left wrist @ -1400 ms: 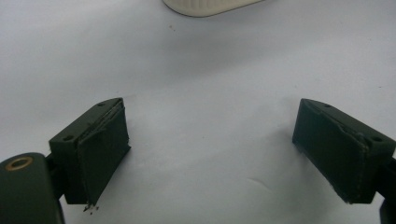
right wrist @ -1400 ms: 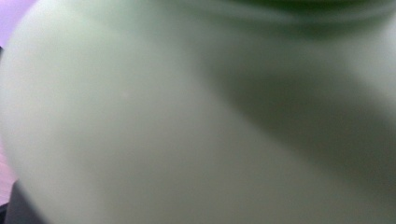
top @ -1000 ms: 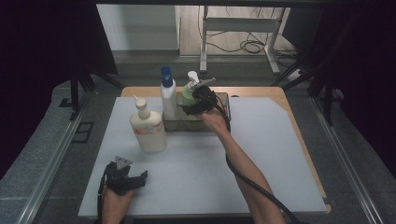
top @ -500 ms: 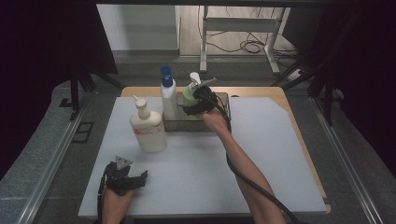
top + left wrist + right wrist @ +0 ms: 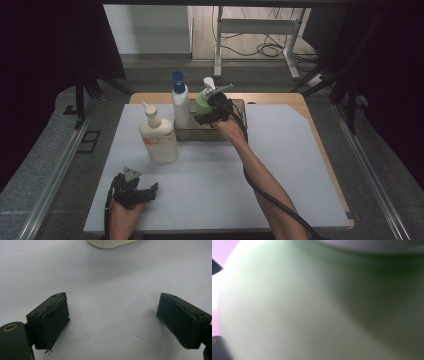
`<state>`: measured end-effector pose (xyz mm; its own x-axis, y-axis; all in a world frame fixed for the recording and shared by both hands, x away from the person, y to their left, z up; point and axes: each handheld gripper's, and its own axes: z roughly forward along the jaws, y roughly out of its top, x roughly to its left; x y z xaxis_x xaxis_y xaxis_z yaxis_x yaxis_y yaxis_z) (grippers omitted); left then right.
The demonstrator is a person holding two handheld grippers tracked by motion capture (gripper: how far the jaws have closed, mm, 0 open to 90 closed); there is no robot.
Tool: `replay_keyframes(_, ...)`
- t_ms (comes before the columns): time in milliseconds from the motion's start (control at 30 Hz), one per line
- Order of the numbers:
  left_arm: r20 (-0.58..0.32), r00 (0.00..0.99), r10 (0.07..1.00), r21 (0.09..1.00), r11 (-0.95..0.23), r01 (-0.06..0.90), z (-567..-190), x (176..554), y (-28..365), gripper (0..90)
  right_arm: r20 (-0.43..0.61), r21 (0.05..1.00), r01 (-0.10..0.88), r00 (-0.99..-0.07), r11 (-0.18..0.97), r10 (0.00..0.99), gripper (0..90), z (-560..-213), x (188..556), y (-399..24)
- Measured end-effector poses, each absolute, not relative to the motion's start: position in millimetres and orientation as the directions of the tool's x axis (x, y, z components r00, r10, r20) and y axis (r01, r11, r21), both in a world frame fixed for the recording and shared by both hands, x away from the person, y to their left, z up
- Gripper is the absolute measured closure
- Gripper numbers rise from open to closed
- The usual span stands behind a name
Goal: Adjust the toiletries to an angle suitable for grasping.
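At upper centre, your right gripper (image 5: pixel 212 107) has just been opening, its fingers spread around the green bottle (image 5: pixel 202 103) now standing in the tray (image 5: pixel 240 106); next, back off cleanly, while your left gripper (image 5: pixel 137 192) idles open.

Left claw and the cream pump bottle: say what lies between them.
Nothing: bare white table mat separates left claw from cream pump bottle, in the high view.

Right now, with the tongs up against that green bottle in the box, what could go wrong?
1. The right tongs have just been opening at the green bottle; if it isn't standing flat in the tray, it could tip.
2. The blue-capped bottle stands close beside it; pulling the tongs back carelessly might knock it.
3. The trailing cable could drag across the mat.
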<state>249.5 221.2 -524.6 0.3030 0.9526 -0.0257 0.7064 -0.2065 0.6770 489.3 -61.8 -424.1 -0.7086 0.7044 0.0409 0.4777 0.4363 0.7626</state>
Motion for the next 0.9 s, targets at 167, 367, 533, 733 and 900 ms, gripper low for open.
replay_keyframes(167, -0.025, 0.303, 0.953, 0.677, -0.207, 0.706, -525, 249, 221, 10.0, 0.03, 0.764, 0.466, -0.716, 0.446, 0.697, 0.0, -422, 485, -65)
replay_keyframes(367, -0.026, 0.303, 0.953, 0.678, -0.206, 0.706, -525, 249, 221, 10.0, 0.028, 0.765, 0.46, -0.723, 0.451, 0.69, 0.0, -419, 479, -74)
replay_keyframes(533, -0.025, 0.304, 0.952, 0.677, -0.207, 0.706, -525, 249, 221, 10.0, 0.026, 0.761, 0.458, -0.729, 0.459, 0.684, 1.3, -418, 472, -81)
replay_keyframes(733, -0.024, 0.304, 0.952, 0.676, -0.209, 0.707, -525, 249, 221, 10.0, 0.035, 0.758, 0.466, -0.729, 0.457, 0.684, 6.4, -418, 468, -96)
replay_keyframes(900, -0.025, 0.304, 0.952, 0.677, -0.208, 0.706, -525, 249, 221, 10.0, 0.072, 0.745, 0.493, -0.729, 0.449, 0.681, 13.5, -421, 465, -110)
